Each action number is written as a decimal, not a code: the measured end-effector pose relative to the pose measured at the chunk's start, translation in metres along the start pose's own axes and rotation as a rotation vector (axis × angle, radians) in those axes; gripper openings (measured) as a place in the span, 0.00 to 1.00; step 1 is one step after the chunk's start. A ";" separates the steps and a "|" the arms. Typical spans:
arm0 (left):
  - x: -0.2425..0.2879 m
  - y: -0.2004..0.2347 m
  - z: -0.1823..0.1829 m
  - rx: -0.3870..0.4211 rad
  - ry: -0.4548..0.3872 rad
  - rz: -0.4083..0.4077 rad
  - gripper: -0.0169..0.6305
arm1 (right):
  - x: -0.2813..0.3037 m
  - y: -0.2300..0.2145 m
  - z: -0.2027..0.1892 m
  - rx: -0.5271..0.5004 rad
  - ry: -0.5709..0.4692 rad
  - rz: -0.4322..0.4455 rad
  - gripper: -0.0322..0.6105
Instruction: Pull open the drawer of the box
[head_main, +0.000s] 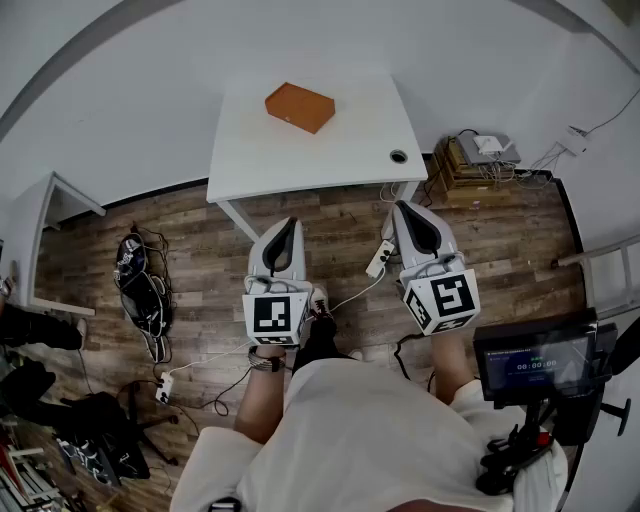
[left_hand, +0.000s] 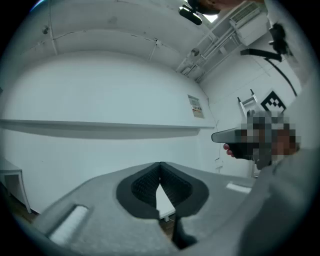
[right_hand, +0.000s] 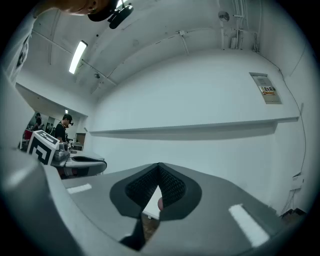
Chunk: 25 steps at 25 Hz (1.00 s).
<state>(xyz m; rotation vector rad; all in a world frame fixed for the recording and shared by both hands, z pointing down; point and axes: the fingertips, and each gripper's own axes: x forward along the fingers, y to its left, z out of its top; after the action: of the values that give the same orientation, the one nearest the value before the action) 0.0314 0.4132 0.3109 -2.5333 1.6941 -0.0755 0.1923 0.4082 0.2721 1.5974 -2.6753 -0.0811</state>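
**Status: not started.** No gripper contacts the box, and every step of the task is left to do.

1. **Left gripper**: at 11 o'clock from the person's torso, held level above the wooden floor. It is short of the table's near edge. In the left gripper view, the jaws are pressed together with nothing pinched between them. Only floor and a table edge show through the slit below.

2. **Right gripper**: at 1 o'clock from the torso, also level. Its tip is just short of the table's near right corner. In the right gripper view, the jaws are pressed together and hold nothing.

3. **Table**: white, at 12 o'clock beyond both grippers. A cable grommet sits near its right front corner.

4. **Box**: orange and flat. It lies at 11 o'clock on the tabletop, toward the far edge, well apart from both grippers. No gap or protruding section shows, so the drawer is judged closed. The drawer front and any pull are too small to make out.

**Remaining, as judged:** bring one gripper over the table to the box, spread its jaws, take hold of the drawer front, and draw it outward. The other gripper will probably need to steady the box body, since a light box could slide.
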 end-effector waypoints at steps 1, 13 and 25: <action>-0.002 -0.003 0.001 0.011 0.000 -0.002 0.03 | -0.003 0.001 0.000 -0.005 -0.001 0.001 0.05; 0.016 0.008 0.003 0.054 0.006 0.008 0.03 | 0.015 -0.001 0.007 0.026 -0.040 0.025 0.05; 0.099 0.057 -0.006 0.065 0.005 -0.005 0.03 | 0.105 -0.035 -0.004 0.033 -0.013 0.003 0.05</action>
<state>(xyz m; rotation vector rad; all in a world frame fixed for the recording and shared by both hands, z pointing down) 0.0165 0.3000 0.3103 -2.4924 1.6589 -0.1351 0.1733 0.2996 0.2734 1.6079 -2.7020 -0.0474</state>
